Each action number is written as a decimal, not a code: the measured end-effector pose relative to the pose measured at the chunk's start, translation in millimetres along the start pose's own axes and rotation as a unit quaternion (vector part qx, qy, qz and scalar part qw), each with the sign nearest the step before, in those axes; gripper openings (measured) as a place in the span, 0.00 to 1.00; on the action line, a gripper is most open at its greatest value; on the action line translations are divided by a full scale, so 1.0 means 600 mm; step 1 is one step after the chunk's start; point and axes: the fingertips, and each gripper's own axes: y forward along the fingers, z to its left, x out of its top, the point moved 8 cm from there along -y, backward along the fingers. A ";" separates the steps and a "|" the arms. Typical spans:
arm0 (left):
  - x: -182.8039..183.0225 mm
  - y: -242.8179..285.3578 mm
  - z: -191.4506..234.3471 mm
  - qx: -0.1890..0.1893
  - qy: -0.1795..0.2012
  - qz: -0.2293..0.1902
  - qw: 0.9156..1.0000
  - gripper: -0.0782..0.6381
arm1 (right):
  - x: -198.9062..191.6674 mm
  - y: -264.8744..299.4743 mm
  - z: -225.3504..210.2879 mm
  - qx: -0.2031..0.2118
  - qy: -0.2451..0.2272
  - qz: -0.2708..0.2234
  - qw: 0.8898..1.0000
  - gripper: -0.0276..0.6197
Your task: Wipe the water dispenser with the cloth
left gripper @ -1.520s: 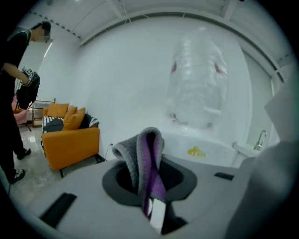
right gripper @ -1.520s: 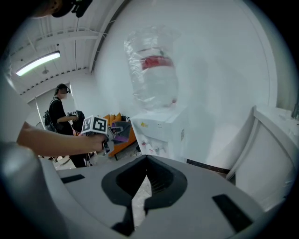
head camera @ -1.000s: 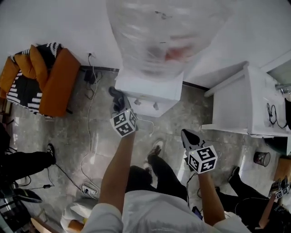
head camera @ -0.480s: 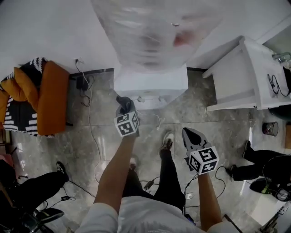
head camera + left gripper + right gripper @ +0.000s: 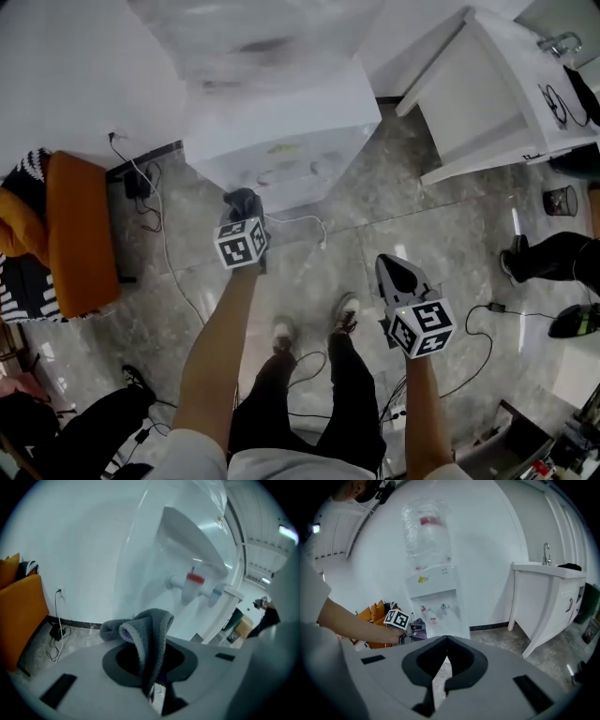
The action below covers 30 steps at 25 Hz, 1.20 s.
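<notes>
- A grey marbled tile floor is spreading below a white wall, with an orange padded chair at left and a white sink cabinet at far right.
- The left gripper is pinching a dark grey terry cloth, jaws clamped on its fold, just before the white water dispenser, probably so the loose end meets the front panel.
- The right gripper is hanging nearer, jaws pressed together on nothing, apparently out of the way.

Person in white and black, with two grey grippers
White short-sleeved shirt, black trousers, pale shoes; left gripper and right gripper each bear a black-and-white marker cube.
</notes>
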 end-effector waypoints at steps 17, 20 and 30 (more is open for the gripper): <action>-0.179 0.108 0.046 0.002 0.116 -0.213 0.970 0.21 | -0.189 0.342 -0.156 0.025 -0.028 -0.095 0.995 0.06; -0.185 0.114 0.052 0.009 0.113 -0.232 0.966 0.21 | -0.193 0.377 -0.170 0.031 -0.045 -0.112 0.992 0.06; -0.220 0.132 0.067 0.014 0.126 -0.298 0.946 0.21 | -0.235 0.412 -0.236 0.004 -0.086 -0.142 0.986 0.06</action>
